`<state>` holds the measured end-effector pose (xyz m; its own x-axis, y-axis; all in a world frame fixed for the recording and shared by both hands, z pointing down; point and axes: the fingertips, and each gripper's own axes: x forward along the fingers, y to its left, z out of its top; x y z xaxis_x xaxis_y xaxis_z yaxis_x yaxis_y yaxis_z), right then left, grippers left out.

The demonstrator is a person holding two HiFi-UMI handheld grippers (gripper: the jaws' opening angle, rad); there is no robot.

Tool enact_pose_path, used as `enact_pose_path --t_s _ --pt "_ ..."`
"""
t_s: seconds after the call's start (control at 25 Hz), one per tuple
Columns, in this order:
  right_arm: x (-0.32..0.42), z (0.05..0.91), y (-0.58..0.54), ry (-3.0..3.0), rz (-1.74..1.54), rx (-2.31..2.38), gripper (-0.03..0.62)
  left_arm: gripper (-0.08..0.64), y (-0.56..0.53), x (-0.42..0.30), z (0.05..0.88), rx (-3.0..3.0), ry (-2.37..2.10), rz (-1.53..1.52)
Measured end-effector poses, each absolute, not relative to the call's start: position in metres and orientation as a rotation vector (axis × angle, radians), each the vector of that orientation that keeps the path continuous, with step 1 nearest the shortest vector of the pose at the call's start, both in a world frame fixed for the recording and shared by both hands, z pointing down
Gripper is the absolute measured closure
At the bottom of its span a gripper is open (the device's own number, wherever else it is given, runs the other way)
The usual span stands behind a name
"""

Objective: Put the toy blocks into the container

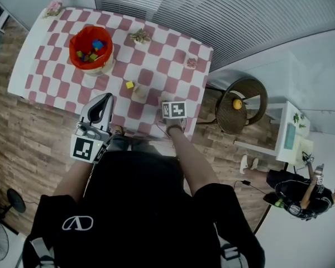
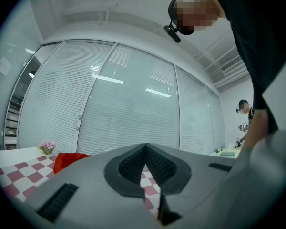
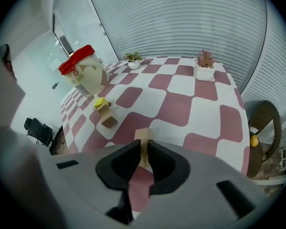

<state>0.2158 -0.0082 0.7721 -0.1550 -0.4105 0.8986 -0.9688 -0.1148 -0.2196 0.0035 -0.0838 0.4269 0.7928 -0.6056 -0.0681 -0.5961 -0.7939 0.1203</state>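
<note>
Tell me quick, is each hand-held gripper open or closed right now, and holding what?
Left hand-held gripper: closed, holding nothing.
Right hand-held gripper: closed on a tan wooden block.

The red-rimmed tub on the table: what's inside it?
Inside the tub lie small toy blocks; blue, green and yellow ones show in the head view. Anything beneath that top layer is covered.

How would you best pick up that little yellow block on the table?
Probably from straight above, pinching two opposite flat sides of the yellow block. It sits low on the tablecloth, and a tan block crowds one side, so use the free pair.
</note>
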Motion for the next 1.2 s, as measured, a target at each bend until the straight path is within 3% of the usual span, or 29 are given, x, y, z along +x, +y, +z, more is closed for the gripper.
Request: enact_pose_path --t_s 0.44,0.52,0.56,0.68,0.72,0.76,1.2 --pt "0.217 0.772 -0.008 -1.600 1.242 1.517 0.535 0.554 -0.082 0.008 0.424 2.900 -0.954 -0.152" --pt "0.215 0.775 -0.009 -1.608 1.234 1.501 0.320 0.554 -0.083 0.008 0.424 2.893 -0.961 -0.156" --pt "0.213 0.777 -0.009 -1.606 1.215 1.485 0.305 0.554 -0.084 0.007 0.423 2.887 -0.964 -0.162" --pt "0.211 0.782 -0.007 -1.577 1.168 1.440 0.323 0.554 -0.084 0.007 0.426 2.884 -0.962 -0.166" --pt "0.211 0.783 -0.006 -1.568 1.171 1.433 0.354 0.554 -0.084 0.007 0.427 2.887 -0.965 -0.159" --pt "0.211 0.784 -0.005 -1.562 1.175 1.425 0.450 0.554 -0.084 0.007 0.427 2.889 -0.968 -0.154" --pt "0.215 0.769 -0.003 -1.629 1.137 1.437 0.462 0.554 -0.083 0.005 0.428 2.902 -0.965 -0.138"
